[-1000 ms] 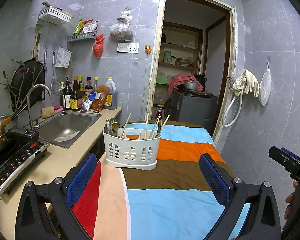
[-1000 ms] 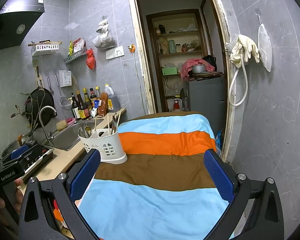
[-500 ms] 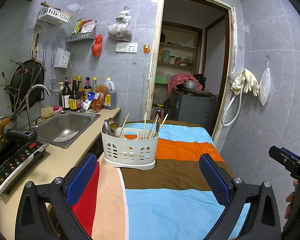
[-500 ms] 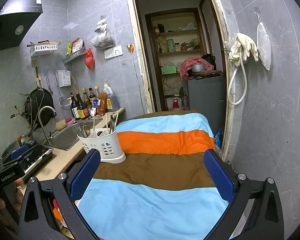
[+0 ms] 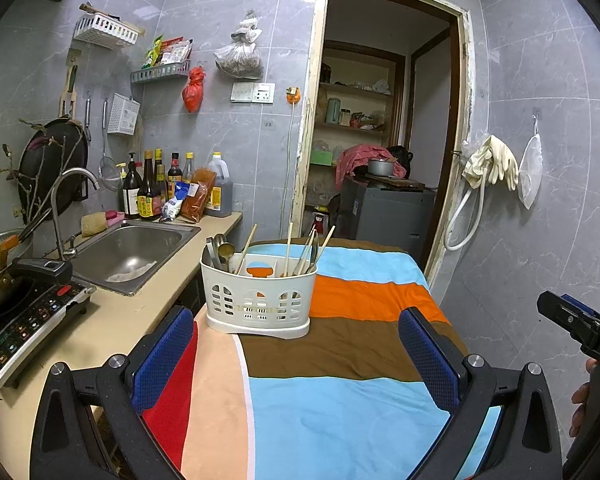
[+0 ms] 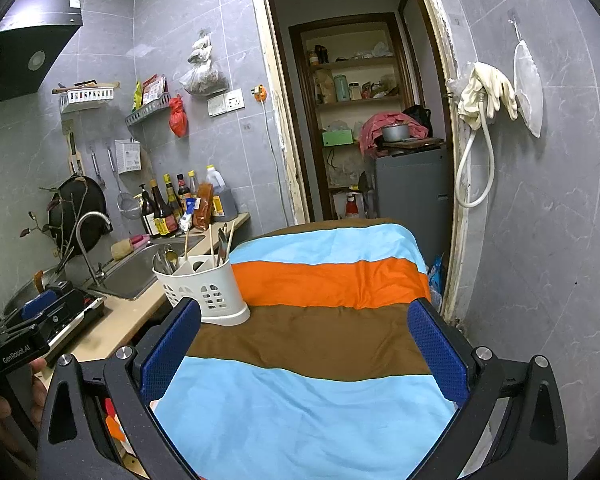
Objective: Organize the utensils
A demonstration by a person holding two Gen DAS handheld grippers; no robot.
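A white slotted utensil caddy (image 5: pixel 259 298) (image 6: pixel 204 288) stands on the left part of a table under a striped cloth (image 5: pixel 340 360) (image 6: pixel 320 340). Metal spoons (image 5: pixel 220 250) (image 6: pixel 165 258) fill its left compartment; wooden chopsticks (image 5: pixel 289 248) (image 6: pixel 211 245) and other utensils lean in the others. My left gripper (image 5: pixel 300 356) hangs open over the cloth, short of the caddy, nothing between its blue pads. My right gripper (image 6: pixel 304 354) is open too, to the right of the caddy and nearer than it, holding nothing.
Left of the table runs a beige counter (image 5: pixel 112 320) with a steel sink (image 5: pixel 132 252), a tap, an induction cooker (image 5: pixel 24 316) with a pan, and sauce bottles (image 5: pixel 156 188). A doorway (image 5: pixel 380 140) opens behind the table. A tiled wall with gloves and a hose (image 5: pixel 488 168) closes the right.
Both views have shifted slightly: the caddy sits a little higher and farther in the frames. Both grippers stay open and empty.
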